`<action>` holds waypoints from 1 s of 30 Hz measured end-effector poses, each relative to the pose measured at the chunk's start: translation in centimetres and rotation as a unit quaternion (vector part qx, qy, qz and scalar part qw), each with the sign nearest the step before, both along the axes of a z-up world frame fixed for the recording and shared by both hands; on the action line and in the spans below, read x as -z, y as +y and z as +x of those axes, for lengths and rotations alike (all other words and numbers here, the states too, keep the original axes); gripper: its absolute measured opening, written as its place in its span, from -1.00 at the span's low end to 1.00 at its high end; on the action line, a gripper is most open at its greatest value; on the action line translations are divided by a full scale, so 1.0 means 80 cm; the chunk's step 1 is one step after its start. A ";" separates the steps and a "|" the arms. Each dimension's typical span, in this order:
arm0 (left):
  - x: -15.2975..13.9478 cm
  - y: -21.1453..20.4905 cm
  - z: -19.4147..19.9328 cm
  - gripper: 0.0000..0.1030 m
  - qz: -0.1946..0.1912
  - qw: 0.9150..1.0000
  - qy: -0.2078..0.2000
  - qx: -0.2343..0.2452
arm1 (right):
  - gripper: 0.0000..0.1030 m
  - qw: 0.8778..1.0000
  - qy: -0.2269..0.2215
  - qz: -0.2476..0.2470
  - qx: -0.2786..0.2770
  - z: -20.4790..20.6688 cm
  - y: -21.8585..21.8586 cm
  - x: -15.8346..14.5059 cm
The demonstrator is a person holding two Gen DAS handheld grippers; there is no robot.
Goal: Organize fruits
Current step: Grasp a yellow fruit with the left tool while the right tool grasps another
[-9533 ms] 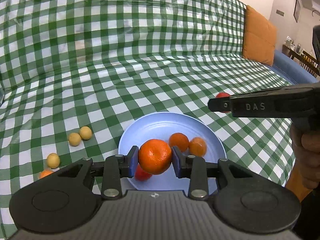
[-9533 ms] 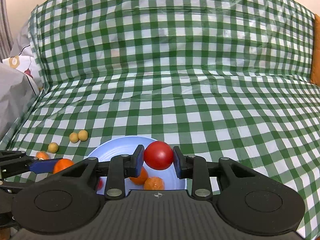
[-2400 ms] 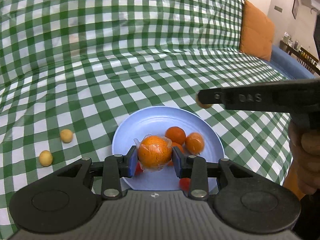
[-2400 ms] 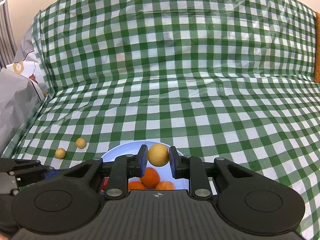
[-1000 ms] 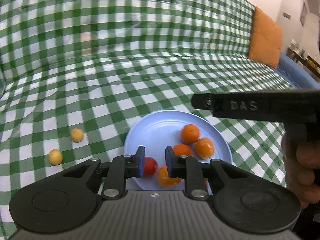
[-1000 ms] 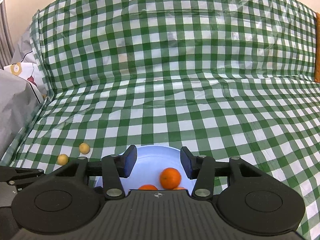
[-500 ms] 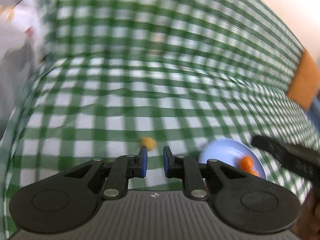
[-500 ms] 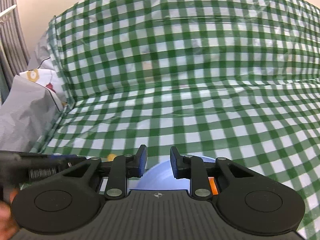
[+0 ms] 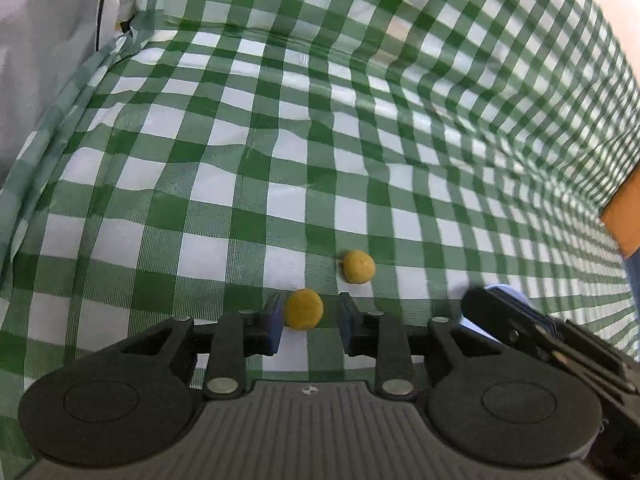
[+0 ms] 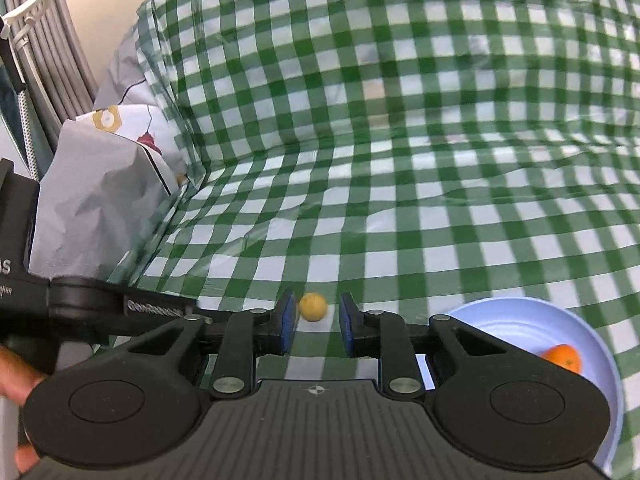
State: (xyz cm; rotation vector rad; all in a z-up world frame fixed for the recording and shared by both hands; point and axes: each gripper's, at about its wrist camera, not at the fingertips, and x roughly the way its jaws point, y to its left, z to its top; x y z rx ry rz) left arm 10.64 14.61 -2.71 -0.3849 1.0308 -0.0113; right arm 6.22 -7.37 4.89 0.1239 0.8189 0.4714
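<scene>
Left wrist view: the left hand-held gripper (image 9: 310, 322), spread, brackets a small round yellow fruit (image 9: 303, 308) on the green-checked cloth (image 9: 240, 160). The right hand-held gripper (image 10: 316, 322), spread, frames another yellow fruit (image 10: 313, 306) beside the pale blue plate (image 10: 520, 312).

We see a sofa draped in a green-and-white checked cloth (image 9: 360, 128) that covers both the seat and the backrest, wrinkled in places. Two small yellow fruits lie on the seat: the nearer yellow fruit (image 9: 303, 308) and the farther yellow fruit (image 9: 359, 266), close together but apart. A light blue plate (image 10: 520, 320) also rests on the cloth, to their right.
</scene>
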 end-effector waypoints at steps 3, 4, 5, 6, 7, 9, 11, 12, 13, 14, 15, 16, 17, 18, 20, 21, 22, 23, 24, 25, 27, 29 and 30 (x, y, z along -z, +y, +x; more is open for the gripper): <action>0.012 -0.006 0.007 -0.38 0.010 1.000 0.015 0.001 | -0.51 1.000 0.009 0.000 0.007 0.016 0.006 0.012; 0.015 -0.007 0.010 -0.38 0.009 1.000 0.017 0.003 | -0.51 1.000 0.011 -0.001 0.008 0.020 0.007 0.016; 0.017 -0.009 0.012 -0.38 0.011 1.000 0.017 0.004 | -0.51 1.000 0.015 -0.002 0.008 0.025 0.008 0.021; 0.019 -0.009 0.013 -0.38 0.014 1.000 0.018 0.006 | -0.51 1.000 0.017 -0.004 0.008 0.029 0.009 0.025; 0.021 -0.011 0.014 -0.38 0.014 1.000 0.020 0.007 | -0.51 1.000 0.018 -0.006 0.009 0.034 0.011 0.029; 0.025 -0.013 0.018 -0.50 0.014 1.000 0.025 0.008 | -0.50 1.000 0.023 -0.008 0.012 0.043 0.015 0.037; 0.024 -0.014 0.016 -0.50 0.018 0.999 0.026 0.006 | -0.42 0.999 0.031 -0.007 0.018 0.051 0.017 0.045; 0.022 -0.012 0.013 -0.50 0.024 0.999 0.026 0.000 | -0.39 0.999 0.035 -0.006 0.019 0.054 0.019 0.048; 0.019 -0.008 0.009 -0.50 0.031 0.999 0.028 -0.014 | -0.36 0.999 0.038 -0.006 0.017 0.058 0.022 0.052; 0.018 -0.003 0.006 -0.50 0.032 0.999 0.031 -0.027 | -0.35 0.999 0.039 -0.008 0.014 0.059 0.025 0.056; 0.016 0.002 0.002 -0.50 0.031 0.998 0.035 -0.040 | -0.35 0.999 0.039 -0.012 0.009 0.061 0.030 0.059; 0.015 0.007 0.000 -0.50 0.037 0.997 0.039 -0.050 | -0.35 0.999 0.037 -0.019 0.002 0.062 0.037 0.063; 0.013 0.010 -0.002 -0.50 0.049 0.996 0.041 -0.056 | -0.32 0.999 0.035 -0.026 -0.005 0.063 0.042 0.066; 0.013 0.012 -0.003 -0.50 0.056 0.996 0.042 -0.058 | -0.30 0.999 0.034 -0.035 -0.011 0.064 0.049 0.070; 0.013 0.015 -0.004 -0.50 0.055 0.996 0.042 -0.057 | -0.23 0.998 0.041 -0.050 -0.018 0.067 0.058 0.078; 0.013 0.015 -0.004 -0.50 0.056 0.996 0.042 -0.054 | -0.23 0.997 0.047 -0.060 -0.019 0.068 0.063 0.082; 0.013 0.014 -0.004 -0.50 0.059 0.996 0.042 -0.051 | -0.23 0.996 0.052 -0.068 -0.020 0.069 0.067 0.087; 0.013 0.013 -0.003 -0.50 0.062 0.996 0.041 -0.048 | -0.24 0.996 0.056 -0.072 -0.023 0.069 0.070 0.090; 0.013 0.012 -0.003 -0.50 0.064 0.996 0.040 -0.047 | -0.28 0.995 0.058 -0.077 -0.027 0.069 0.073 0.093; 0.014 0.012 -0.002 -0.50 0.064 0.996 0.040 -0.047 | -0.45 0.995 0.054 -0.084 -0.029 0.067 0.075 0.093; 0.014 0.012 -0.002 -0.50 0.062 0.996 0.038 -0.050 | -0.48 0.994 0.045 -0.093 -0.035 0.066 0.078 0.092; 0.014 0.011 -0.003 -0.50 0.062 0.996 0.037 -0.052 | -0.49 0.995 0.045 -0.088 -0.033 0.065 0.075 0.090; 0.014 0.010 -0.002 -0.50 0.062 0.996 0.036 -0.052 | -0.49 0.995 0.043 -0.089 -0.030 0.064 0.073 0.088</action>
